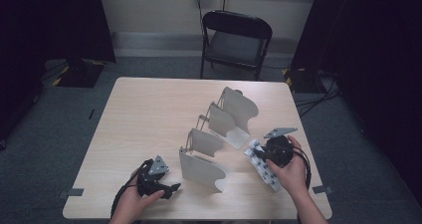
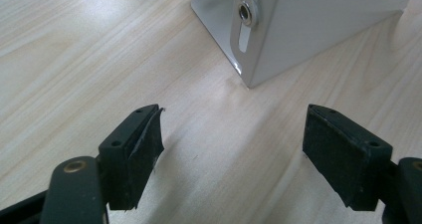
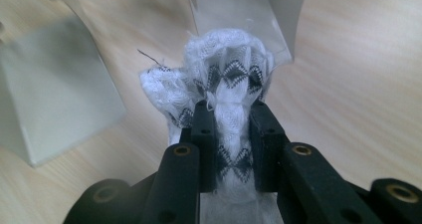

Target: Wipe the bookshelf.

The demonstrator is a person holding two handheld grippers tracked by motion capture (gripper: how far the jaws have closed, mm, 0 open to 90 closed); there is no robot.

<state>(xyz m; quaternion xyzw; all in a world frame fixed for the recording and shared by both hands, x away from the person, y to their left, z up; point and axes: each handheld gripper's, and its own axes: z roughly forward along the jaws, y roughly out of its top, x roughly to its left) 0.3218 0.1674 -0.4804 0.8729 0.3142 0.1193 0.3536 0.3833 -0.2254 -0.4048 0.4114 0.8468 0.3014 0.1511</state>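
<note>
The right gripper has its jaws pinched on a white patterned cloth at the table's near right, its long strip running toward the near edge, with the grey fan-fold rack just left of it. The left gripper sits wide open and empty near the rack's near panel. The person's hand hides part of the cloth.

White patterned cloth (bunched), lifted off table
</note>
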